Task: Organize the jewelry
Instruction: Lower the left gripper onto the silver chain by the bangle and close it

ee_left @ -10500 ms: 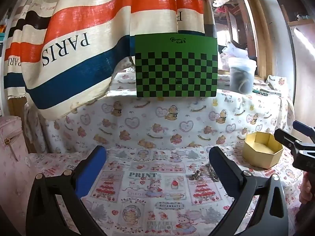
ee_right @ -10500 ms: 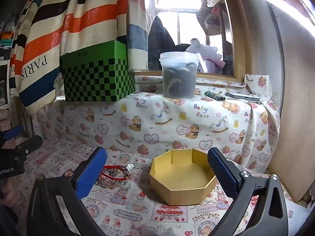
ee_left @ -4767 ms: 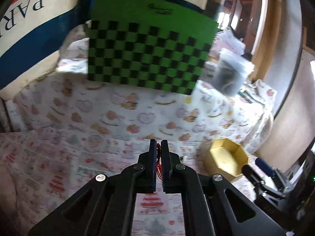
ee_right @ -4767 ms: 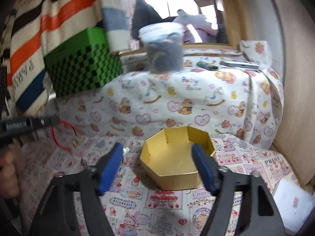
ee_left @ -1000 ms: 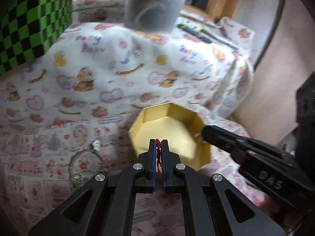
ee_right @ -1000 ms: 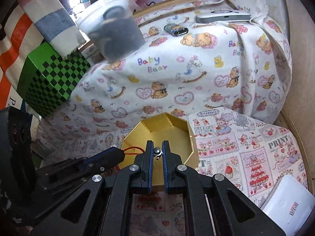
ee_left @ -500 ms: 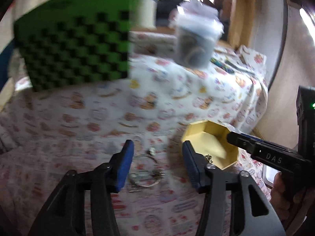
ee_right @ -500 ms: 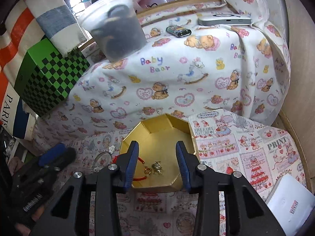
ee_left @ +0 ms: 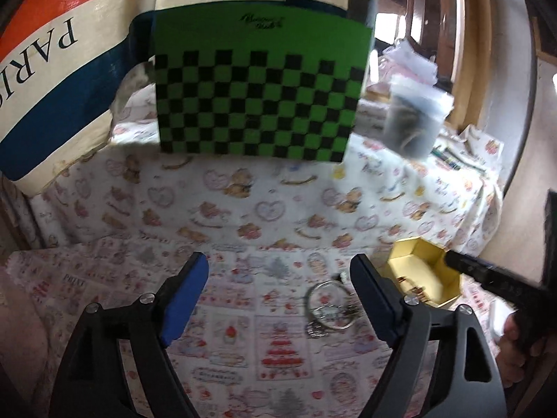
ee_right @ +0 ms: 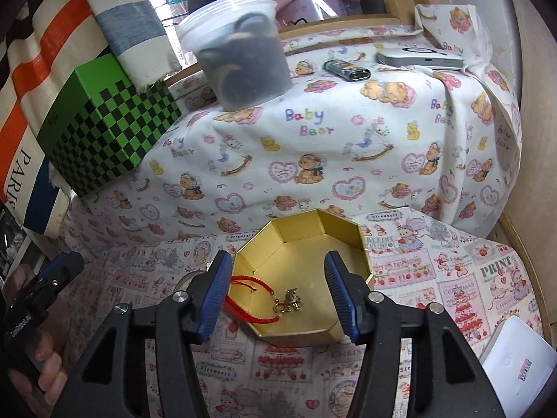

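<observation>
Both claws apart: right gripper (ee_right: 278, 287) over gold box (ee_right: 315, 233) holding red bracelet (ee_right: 243, 301), frame centre; left gripper (ee_left: 278, 291) empty.

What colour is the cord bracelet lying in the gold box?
Red, the cord bracelet shows best in the right wrist view.

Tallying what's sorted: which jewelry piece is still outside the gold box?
The silver bangle lies on the printed cloth left of the gold box; the red cord bracelet already lies inside it.
</observation>
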Tool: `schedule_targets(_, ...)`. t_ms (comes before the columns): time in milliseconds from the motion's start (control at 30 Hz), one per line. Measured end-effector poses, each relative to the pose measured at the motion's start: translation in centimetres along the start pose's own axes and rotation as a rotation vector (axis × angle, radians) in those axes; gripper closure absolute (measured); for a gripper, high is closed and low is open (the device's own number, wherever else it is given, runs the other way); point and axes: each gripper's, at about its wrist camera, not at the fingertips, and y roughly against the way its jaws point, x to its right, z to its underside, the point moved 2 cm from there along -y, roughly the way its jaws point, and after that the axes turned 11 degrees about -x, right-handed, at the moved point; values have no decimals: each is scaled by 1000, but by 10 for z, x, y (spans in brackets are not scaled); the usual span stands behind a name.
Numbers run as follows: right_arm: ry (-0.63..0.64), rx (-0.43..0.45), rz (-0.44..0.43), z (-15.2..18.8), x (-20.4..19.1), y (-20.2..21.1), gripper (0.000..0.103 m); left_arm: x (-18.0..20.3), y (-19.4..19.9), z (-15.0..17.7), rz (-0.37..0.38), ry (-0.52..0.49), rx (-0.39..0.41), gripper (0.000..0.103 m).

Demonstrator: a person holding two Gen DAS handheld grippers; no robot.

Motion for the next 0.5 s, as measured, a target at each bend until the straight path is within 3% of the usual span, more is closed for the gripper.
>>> schedule_targets(133, 8, 5, 13, 1, -2, -2, 42, -4, -13, 2, -38, 9, -31, 21)
schedule_targets(333, 7, -4, 23, 2, -1, -6, 41, -9, -28, 5, -26, 21, -79, 21)
schedule_targets(433, 14, -8, 24, 3, -3, -7, 41, -10, -37, 8, 3, 23, -105, 21)
schedule_targets(500, 21, -9, 26, 3, -5, -7, 41, -8, -46, 10, 51, 21, -137, 27)
